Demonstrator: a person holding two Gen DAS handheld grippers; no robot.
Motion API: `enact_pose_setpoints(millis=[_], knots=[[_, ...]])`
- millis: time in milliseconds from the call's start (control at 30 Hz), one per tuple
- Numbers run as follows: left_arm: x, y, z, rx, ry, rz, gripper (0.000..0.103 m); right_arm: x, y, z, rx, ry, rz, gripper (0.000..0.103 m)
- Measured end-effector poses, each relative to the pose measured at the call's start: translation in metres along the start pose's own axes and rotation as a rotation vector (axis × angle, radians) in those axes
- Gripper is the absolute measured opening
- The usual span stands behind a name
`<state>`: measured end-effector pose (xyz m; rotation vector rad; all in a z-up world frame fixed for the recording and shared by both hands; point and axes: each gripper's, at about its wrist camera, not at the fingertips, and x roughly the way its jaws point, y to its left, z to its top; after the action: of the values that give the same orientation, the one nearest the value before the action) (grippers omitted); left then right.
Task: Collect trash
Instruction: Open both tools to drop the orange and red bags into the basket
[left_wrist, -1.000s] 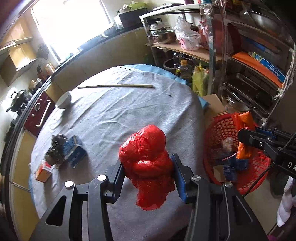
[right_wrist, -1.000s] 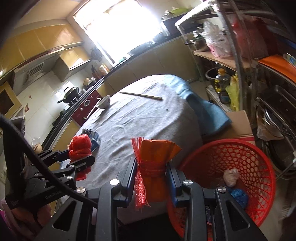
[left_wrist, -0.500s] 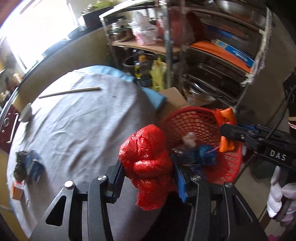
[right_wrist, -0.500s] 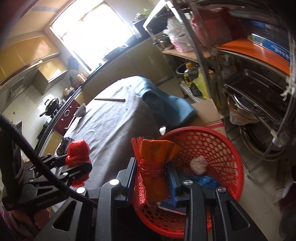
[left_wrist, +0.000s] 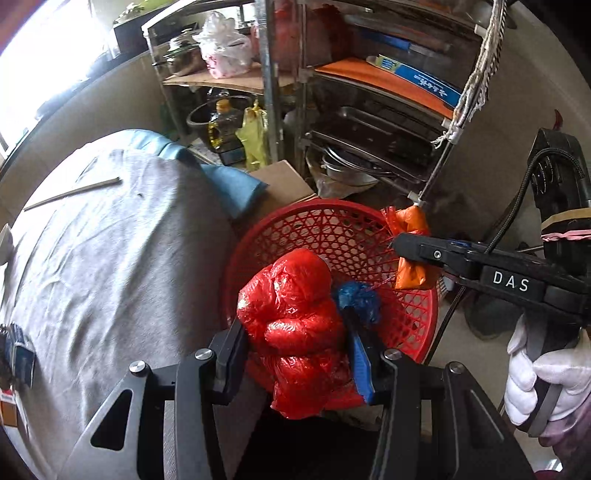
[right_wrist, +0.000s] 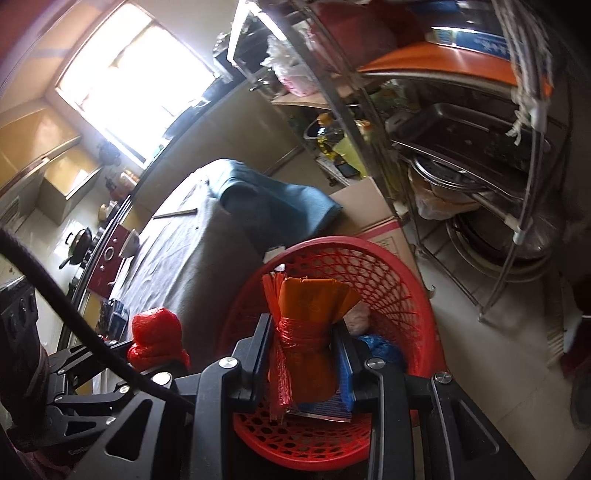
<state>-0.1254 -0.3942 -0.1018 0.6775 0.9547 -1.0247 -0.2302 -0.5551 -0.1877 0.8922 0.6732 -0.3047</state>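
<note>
Left wrist view: the left gripper (left_wrist: 295, 354) pinches a crumpled red plastic bag (left_wrist: 291, 325) at lower centre, over the near rim of the round red mesh basket (left_wrist: 332, 236); only here a white-gloved hand (left_wrist: 543, 380) shows, lower right

Right wrist view: the right gripper (right_wrist: 304, 363) clamps an orange bag tied with red netting (right_wrist: 306, 332) above the basket's inside; a blue wad (right_wrist: 382, 347) lies within, just right

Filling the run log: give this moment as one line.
left gripper: red bag | right gripper: orange bag | both over red basket
</note>
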Motion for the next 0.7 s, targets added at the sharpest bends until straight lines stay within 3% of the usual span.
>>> enact_pose_setpoints(millis=[267,333,367,500,633,700], knots=[[0.020,-0.005,0.013,0.023,0.016,-0.005,0.052,0.002,-0.018,0.004,0.071,0.007,-0.013,0.033],[0.021,-0.003,0.015,0.023,0.020,-0.014,0.059,0.004,-0.021,0.003,0.094,0.023,-0.010,0.038],[0.020,-0.002,0.015,0.019,0.021,-0.016,0.067,0.005,-0.022,0.003,0.105,0.030,-0.008,0.038],[0.013,0.002,0.012,0.024,0.004,-0.001,0.068,0.006,-0.018,0.005,0.110,0.027,0.011,0.039],[-0.001,0.009,0.004,0.033,-0.017,0.027,0.068,0.005,-0.011,0.010,0.099,0.012,0.012,0.056],[-0.012,0.016,-0.003,0.031,-0.033,0.047,0.068,0.002,-0.005,0.011,0.087,-0.005,0.015,0.056]])
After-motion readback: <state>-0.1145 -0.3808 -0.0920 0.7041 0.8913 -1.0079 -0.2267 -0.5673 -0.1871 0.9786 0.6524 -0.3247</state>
